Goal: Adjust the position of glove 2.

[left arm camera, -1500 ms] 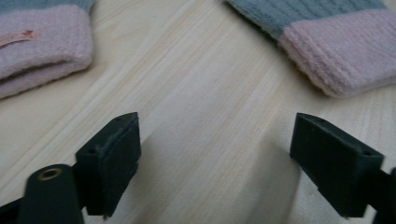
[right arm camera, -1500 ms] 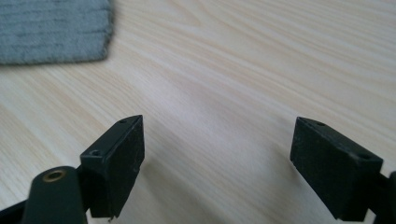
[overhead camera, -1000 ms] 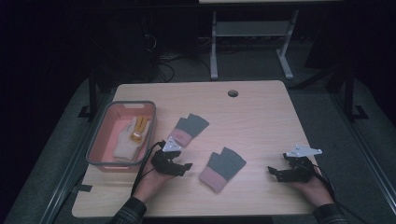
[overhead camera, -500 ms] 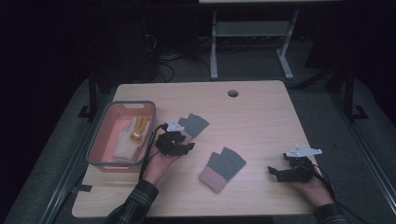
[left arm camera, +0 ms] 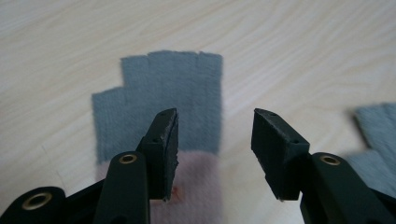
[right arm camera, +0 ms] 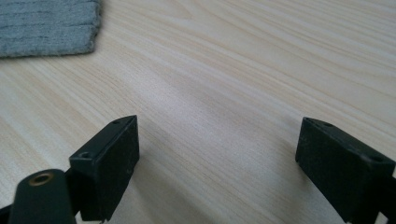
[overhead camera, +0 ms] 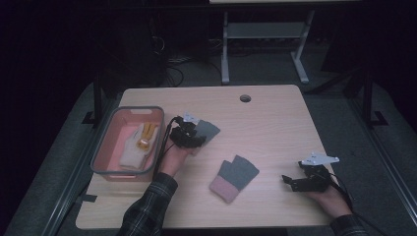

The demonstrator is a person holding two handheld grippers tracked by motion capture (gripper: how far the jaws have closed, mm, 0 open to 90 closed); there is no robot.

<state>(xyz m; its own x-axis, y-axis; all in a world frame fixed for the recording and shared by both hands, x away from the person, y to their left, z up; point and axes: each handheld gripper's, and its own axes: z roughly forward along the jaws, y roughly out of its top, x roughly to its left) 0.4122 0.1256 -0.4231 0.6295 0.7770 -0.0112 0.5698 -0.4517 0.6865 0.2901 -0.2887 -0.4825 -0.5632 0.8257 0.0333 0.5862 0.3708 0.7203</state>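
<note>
Change since a second ago: the left gripper (overhead camera: pixel 193 135) has been carried up the table from the near edge and is now placed over the far glove (overhead camera: pixel 206 131); that glove and the near glove (overhead camera: pixel 235 177) have not shifted.
Left jaws: they have just been closing to about half width — a clear gap is seen between the pads (left arm camera: pixel 164 149), one pad over the glove's seam, the other over bare wood; nothing is pinched.
Right gripper (overhead camera: pixel 290 182): kept where it was by the table's (overhead camera: pixel 275 118) right edge, jaws spread wide over bare wood, nothing held.
Far glove, place: laid flat just right of the pink bin (overhead camera: pixel 105 147), mid-left on the table.
Far glove, axis: in the left gripper view the long axis is run away from the jaws — pink cuff nearest, grey finger stubs pointed off.
Near glove: set apart toward the centre, cuff toward the near edge.
Bin: a pale glove with yellow (overhead camera: pixel 138 145) is seen inside.
</note>
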